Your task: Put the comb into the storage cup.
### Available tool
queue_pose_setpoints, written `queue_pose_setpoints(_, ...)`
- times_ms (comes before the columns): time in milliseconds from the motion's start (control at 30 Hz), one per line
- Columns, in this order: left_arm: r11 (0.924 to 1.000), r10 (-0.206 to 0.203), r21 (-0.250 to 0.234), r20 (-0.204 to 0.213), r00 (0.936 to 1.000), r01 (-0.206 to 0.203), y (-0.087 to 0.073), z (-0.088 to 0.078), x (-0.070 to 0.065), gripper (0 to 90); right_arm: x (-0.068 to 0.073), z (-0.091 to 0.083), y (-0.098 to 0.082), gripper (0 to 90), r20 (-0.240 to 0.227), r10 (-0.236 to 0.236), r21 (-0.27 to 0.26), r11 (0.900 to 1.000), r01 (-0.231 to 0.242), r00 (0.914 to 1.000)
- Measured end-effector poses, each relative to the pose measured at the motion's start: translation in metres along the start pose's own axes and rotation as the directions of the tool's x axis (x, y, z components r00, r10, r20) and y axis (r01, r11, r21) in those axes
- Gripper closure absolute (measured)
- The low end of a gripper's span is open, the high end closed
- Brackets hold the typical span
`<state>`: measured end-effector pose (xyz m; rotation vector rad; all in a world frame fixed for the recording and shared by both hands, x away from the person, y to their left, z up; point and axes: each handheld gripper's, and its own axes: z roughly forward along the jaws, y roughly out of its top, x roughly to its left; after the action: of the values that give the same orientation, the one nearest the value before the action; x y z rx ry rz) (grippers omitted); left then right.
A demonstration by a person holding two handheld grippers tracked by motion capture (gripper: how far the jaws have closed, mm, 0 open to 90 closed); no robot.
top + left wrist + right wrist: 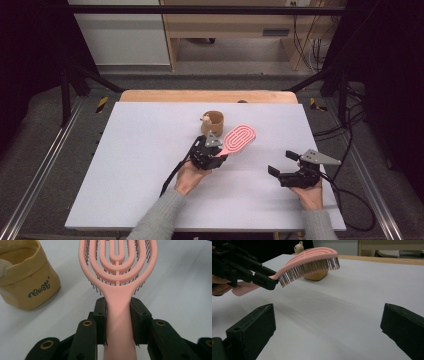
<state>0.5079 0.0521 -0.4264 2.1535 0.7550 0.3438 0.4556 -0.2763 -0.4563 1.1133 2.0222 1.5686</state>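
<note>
My left gripper (pixel 117 315) has its jaws clamped on the handle of the pink hairbrush (pixel 118 270), pads pressed against both sides of it; my right gripper (pixel 287 167) has its jaws standing wide apart with nothing between them. I hold the brush clear of the table (pixel 140 165), bristles pointing down, its oval head tilted up and away from me toward the small tan fabric pouch (pixel 213 123). The pouch stands upright near the middle of the far half of the table, just beyond the brush head, with dark lettering on its side and a small pale figure peeking over its rim. My right gripper hovers low over the right front part of the surface, well apart from the brush. The surface is a smooth, pale lavender-white sheet laid over a wooden top whose edge (pixel 207 96) shows along the far side. Metal rails run along both sides on a grey floor. Beyond stand a white cabinet (pixel 122 35), a wooden bench (pixel 235 22), and loose cables (pixel 310 50) at the right.
</note>
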Motion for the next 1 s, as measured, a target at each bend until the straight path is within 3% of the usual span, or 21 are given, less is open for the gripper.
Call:
queue_pose_setpoints(333,0.9973,-0.024,-0.07,-0.029,0.9993,0.022,-0.006,-0.023,0.001,69.2,0.002,0.001,0.001,0.4,-0.009,0.012,0.002,1.0,-0.012,0.9999)
queue_pose_setpoints(433,0.9943,-0.048,-0.096,-0.029,0.9984,0.045,-0.01,-0.029,0.002,69.1,0.002,0.001,0.002,0.4,-0.011,0.014,0.004,1.0,-0.014,0.9998)
queue_pose_setpoints(767,0.9866,-0.101,-0.132,-0.04,0.994,0.095,-0.021,-0.039,0.005,69.1,0.008,0.002,0.008,0.5,-0.028,0.022,0.003,1.0,-0.022,0.9994)
queue_pose_setpoints(1000,0.9818,-0.115,-0.159,-0.056,0.9918,0.105,-0.025,-0.046,0.004,69.2,0.017,0.004,0.013,0.5,-0.045,0.014,-0.004,1.0,-0.014,0.9989)
